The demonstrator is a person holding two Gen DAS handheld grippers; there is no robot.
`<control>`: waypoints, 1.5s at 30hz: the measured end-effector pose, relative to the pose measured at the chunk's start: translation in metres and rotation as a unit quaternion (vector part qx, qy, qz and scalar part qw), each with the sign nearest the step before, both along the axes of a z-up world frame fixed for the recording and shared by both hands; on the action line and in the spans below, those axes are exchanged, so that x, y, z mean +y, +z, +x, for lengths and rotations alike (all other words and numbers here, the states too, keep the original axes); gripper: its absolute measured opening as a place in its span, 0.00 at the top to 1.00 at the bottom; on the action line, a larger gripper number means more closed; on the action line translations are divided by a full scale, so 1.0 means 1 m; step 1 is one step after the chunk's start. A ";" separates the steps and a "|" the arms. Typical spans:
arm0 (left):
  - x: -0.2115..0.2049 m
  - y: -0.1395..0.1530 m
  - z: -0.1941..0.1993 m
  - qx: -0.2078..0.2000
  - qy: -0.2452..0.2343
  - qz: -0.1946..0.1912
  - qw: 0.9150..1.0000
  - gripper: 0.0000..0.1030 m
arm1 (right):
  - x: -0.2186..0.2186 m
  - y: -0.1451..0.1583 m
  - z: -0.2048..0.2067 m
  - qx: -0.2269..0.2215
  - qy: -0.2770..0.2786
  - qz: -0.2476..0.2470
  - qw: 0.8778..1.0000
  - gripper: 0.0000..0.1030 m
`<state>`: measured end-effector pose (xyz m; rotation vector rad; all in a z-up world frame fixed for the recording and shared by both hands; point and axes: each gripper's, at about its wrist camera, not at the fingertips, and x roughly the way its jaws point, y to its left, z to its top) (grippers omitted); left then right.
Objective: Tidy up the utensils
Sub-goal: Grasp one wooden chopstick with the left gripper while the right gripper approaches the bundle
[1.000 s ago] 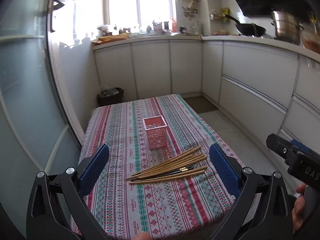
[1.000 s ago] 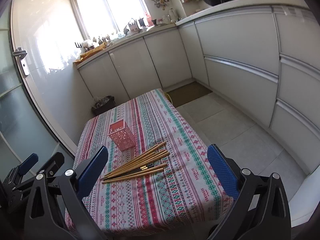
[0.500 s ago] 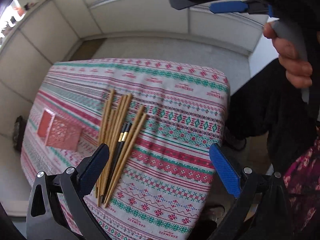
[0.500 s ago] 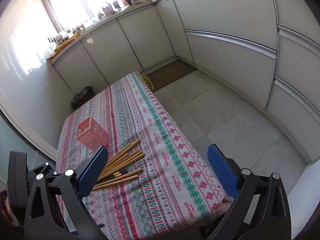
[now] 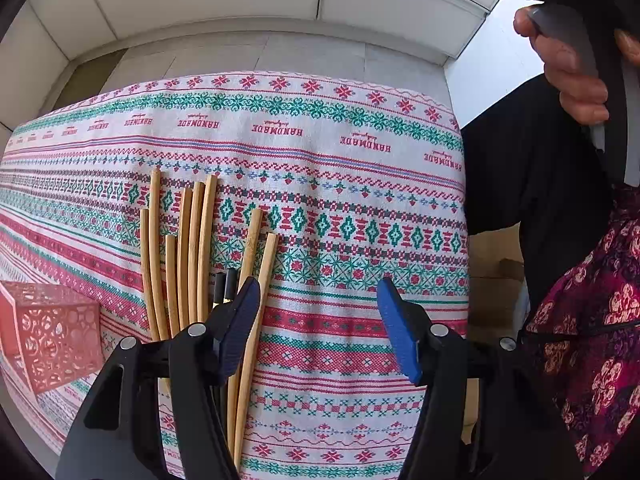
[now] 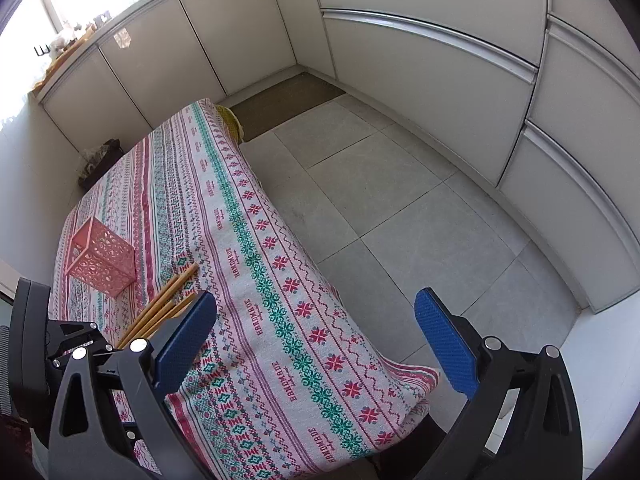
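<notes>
Wide-open right gripper point(image 6: 316, 344) in lower frame, above patterned tablecloth point(image 6: 280, 320); pink perforated holder point(image 6: 102, 262) and bamboo chopsticks point(image 6: 160, 312) at left.

Bright daylight floods in from the window point(image 6: 36, 12), blown out white; both views are sharp, with heavy fisheye bending and dark vignetted corners

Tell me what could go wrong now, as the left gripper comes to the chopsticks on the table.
1. The left gripper, whose fingers have just been closing with nothing between them, sits beside the chopsticks; only its left finger overlaps them, so it may close on cloth.
2. The chopsticks lie packed together, so a grasp may take several or scatter them.
3. The pink holder stands near; a sweep could tip it.
</notes>
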<state>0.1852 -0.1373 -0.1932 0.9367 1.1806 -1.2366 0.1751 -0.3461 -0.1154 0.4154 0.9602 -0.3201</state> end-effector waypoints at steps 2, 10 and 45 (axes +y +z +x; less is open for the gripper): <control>-0.003 -0.007 0.003 0.001 -0.012 0.010 1.000 0.49 | 0.002 -0.003 0.002 0.009 0.002 -0.005 1.000 0.06; -0.020 -0.038 0.024 0.003 -0.030 0.045 0.999 0.53 | 0.000 -0.013 0.006 0.033 0.005 -0.023 0.999 0.06; 0.086 0.102 0.065 -0.082 0.380 -0.255 0.885 0.94 | 0.032 -0.073 0.027 0.096 0.014 0.358 0.929 0.17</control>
